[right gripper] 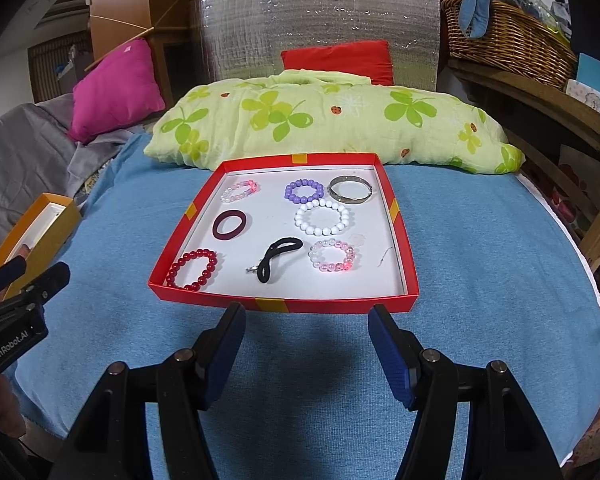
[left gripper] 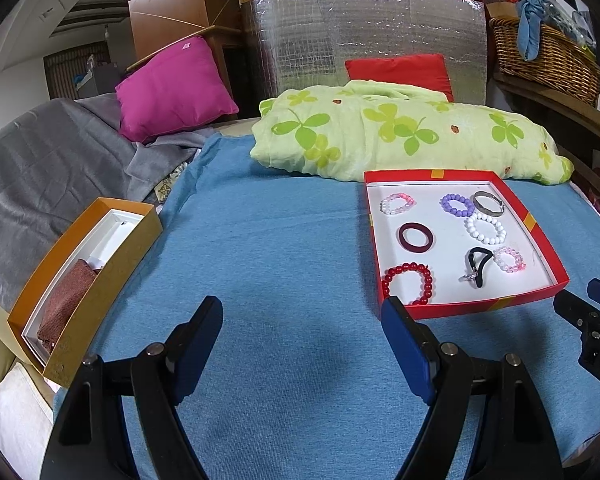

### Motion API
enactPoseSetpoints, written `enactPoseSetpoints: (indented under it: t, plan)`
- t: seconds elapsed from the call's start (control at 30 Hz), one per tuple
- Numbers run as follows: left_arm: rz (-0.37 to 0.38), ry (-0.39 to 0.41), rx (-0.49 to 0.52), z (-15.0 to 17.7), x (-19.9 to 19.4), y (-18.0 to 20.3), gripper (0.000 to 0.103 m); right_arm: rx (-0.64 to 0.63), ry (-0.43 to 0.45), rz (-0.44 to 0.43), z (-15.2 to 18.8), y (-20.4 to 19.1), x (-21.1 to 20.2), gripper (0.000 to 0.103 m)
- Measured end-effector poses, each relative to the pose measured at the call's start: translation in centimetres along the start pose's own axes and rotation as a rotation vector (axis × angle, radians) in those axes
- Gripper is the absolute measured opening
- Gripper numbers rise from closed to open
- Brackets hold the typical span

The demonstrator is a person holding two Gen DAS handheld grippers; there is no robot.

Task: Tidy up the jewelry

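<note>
Facing the red tray [right gripper: 284,305] almost square on, the right gripper [right gripper: 306,354] hangs just short of its near wall, fingers spread wide with nothing between them. The jewelry lies straight ahead of those fingers, all inside the tray: a red bead bracelet [right gripper: 192,270] in the near left corner, a black hair tie [right gripper: 278,259] mid-front, a pink bracelet [right gripper: 332,255] to its right, then a maroon ring [right gripper: 230,225], a white bracelet [right gripper: 321,216], a purple bracelet [right gripper: 304,191], a silver bangle [right gripper: 350,189] and a pale pink bracelet [right gripper: 240,191] further back

The left gripper [left gripper: 302,354] is also wide open and empty, over bare blue cloth [left gripper: 280,240], and from it the tray [left gripper: 460,309] sits off to the right, while an orange box [left gripper: 96,300] lies well out to its left, its long side running away from the camera. In my judgement the right gripper is the nearer one to every piece, and the front row is the easiest reach

The hair tie runs on a slant from near left to far right, so fingers closing across its narrow waist would suit it better than closing along its length. The beaded loops lie flat, so a finger would likely need to drop inside a loop to grip its rim. I cannot tell from these views where the pieces are meant to go, though the orange box seems a likely spot
</note>
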State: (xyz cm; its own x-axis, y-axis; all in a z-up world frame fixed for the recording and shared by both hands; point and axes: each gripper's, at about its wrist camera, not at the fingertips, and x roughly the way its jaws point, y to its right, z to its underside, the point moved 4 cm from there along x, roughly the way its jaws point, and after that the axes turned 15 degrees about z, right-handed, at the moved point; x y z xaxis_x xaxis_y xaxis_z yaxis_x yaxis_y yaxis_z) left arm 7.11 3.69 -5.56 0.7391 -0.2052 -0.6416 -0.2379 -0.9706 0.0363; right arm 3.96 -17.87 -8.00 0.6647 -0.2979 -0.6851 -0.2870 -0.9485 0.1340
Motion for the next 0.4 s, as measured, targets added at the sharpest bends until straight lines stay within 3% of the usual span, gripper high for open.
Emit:
enactPoseSetpoints:
  t: [0.4]
  plan:
    - [0.006,0.001,0.009,-0.09,0.46,0.17,0.082,0.024,-0.012,-0.017,-0.33,0.82,0.31,0.068]
